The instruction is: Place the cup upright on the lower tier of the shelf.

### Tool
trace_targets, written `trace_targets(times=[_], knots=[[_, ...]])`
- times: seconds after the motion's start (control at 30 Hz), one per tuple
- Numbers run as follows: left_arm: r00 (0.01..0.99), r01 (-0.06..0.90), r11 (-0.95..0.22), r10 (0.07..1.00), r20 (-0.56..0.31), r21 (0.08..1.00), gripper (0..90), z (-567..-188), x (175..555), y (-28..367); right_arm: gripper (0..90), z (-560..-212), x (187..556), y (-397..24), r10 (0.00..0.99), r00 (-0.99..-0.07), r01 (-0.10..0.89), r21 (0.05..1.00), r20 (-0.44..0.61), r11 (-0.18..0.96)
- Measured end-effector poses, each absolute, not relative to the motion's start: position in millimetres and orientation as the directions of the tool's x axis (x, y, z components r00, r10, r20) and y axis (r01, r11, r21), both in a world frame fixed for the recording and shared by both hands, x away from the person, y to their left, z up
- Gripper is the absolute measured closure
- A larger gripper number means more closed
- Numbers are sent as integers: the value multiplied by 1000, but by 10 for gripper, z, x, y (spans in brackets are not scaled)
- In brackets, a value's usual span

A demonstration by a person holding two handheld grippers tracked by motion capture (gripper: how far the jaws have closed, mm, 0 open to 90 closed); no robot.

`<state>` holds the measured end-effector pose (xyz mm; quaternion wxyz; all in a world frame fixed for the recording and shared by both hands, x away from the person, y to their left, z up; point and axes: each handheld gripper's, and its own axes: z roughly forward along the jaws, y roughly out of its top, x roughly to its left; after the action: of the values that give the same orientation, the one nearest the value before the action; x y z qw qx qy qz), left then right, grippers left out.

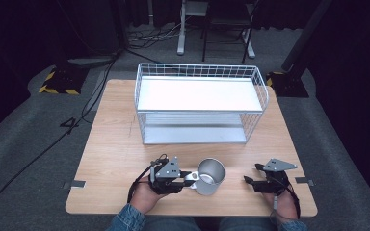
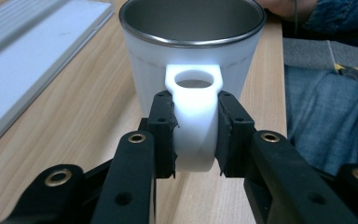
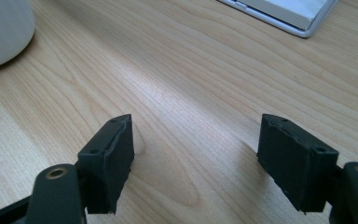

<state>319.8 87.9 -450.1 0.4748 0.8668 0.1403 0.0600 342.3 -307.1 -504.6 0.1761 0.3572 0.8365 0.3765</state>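
A metal mug (image 1: 210,176) with a white outside and a steel inside stands upright on the wooden table (image 1: 111,144) near its front edge. Its white handle (image 2: 194,121) points toward my left gripper (image 1: 185,179), whose black pads (image 2: 164,133) press on both sides of the handle. In the left gripper view the mug (image 2: 191,51) rises just beyond the jaws. My right gripper (image 1: 248,182) rests low over the table to the right of the mug, its jaws wide apart with bare wood between them (image 3: 196,154). A white curve of the mug (image 3: 2,32) sits at the upper left of the right gripper view.
A white two-tier wire rack (image 1: 200,103) stands at the back middle of the table, its lower shelf edge (image 3: 279,14) seen ahead of the right gripper. Denim sleeves (image 1: 130,219) come in from the bottom edge. Metal clips (image 1: 77,184) sit on the table's side edges.
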Motion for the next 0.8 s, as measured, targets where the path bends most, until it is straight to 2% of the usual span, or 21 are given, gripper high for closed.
trace_targets(times=[0.8], knots=[[911, 212, -411, 412, -27, 887, 715, -4192, 3471, 897, 271, -5048, 3440, -3081, 731, -682, 477, 752, -10, 455]])
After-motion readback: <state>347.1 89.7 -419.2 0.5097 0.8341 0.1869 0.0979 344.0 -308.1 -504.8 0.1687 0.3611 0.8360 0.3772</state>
